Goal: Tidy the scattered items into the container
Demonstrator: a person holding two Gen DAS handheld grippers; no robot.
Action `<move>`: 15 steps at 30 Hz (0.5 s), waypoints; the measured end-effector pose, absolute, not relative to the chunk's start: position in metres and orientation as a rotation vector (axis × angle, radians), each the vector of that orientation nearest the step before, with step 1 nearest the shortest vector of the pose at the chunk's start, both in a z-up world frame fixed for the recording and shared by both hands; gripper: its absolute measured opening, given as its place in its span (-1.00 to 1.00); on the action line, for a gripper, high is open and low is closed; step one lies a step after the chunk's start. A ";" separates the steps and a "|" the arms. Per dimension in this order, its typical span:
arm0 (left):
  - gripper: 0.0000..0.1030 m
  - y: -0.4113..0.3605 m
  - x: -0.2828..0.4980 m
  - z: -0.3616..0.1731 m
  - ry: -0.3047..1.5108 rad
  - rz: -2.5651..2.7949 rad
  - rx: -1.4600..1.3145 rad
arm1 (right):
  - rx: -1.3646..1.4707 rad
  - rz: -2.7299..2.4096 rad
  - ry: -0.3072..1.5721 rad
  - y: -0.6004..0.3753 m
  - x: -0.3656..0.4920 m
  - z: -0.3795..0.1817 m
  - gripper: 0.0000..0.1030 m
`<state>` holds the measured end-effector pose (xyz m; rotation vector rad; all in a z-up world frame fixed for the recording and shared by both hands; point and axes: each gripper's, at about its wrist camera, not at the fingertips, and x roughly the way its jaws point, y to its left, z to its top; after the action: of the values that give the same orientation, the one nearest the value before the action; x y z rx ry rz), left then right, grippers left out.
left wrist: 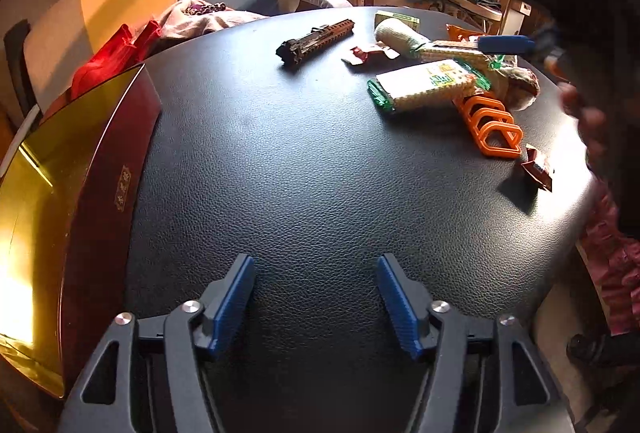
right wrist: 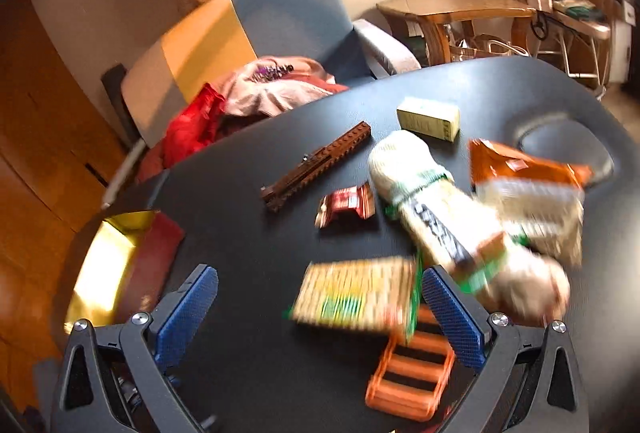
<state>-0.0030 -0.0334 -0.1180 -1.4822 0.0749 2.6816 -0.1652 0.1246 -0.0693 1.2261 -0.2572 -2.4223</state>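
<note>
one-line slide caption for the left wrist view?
Left gripper open over bare black table; gold-lined box at left, snacks scattered beyond.

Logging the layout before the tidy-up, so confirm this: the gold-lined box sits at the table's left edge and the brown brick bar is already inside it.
One error: the brown brick bar isn't inside the gold-lined box; it lies on the black table, far from it. The left wrist view shows this. The box does sit at the left edge.

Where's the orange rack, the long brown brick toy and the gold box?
orange rack [left wrist: 490, 123], left wrist view, on its front loops.
long brown brick toy [left wrist: 316, 41], left wrist view, mid-length on its top.
gold box [left wrist: 36, 193], left wrist view, on its shiny gold inside.
</note>
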 end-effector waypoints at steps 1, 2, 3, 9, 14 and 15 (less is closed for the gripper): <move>0.31 -0.035 -0.003 -0.118 0.070 2.678 -1.481 | 1.255 -2.420 -0.242 0.121 -0.174 -0.075 1.00; 0.31 -0.036 -0.002 -0.118 0.067 2.675 -1.480 | 1.290 -2.412 -0.232 0.119 -0.181 -0.082 1.00; 0.31 -0.038 -0.001 -0.118 0.066 2.674 -1.479 | 1.321 -2.401 -0.224 0.116 -0.185 -0.087 1.00; 0.38 -0.048 0.005 -0.121 0.026 2.675 -1.480 | 1.405 -2.174 -0.339 0.098 -0.163 -0.110 1.00; 0.47 -0.051 0.005 -0.122 0.005 2.669 -1.485 | 1.344 -2.082 -0.446 0.107 -0.127 -0.103 1.00; 0.49 -0.051 0.005 -0.123 0.000 2.668 -1.486 | 1.323 -2.074 -0.467 0.113 -0.119 -0.098 1.00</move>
<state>0.0048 -0.0511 -0.1227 -1.4865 -0.0004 2.6685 -0.1192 0.1128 -0.0984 1.3229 -0.4666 -2.0740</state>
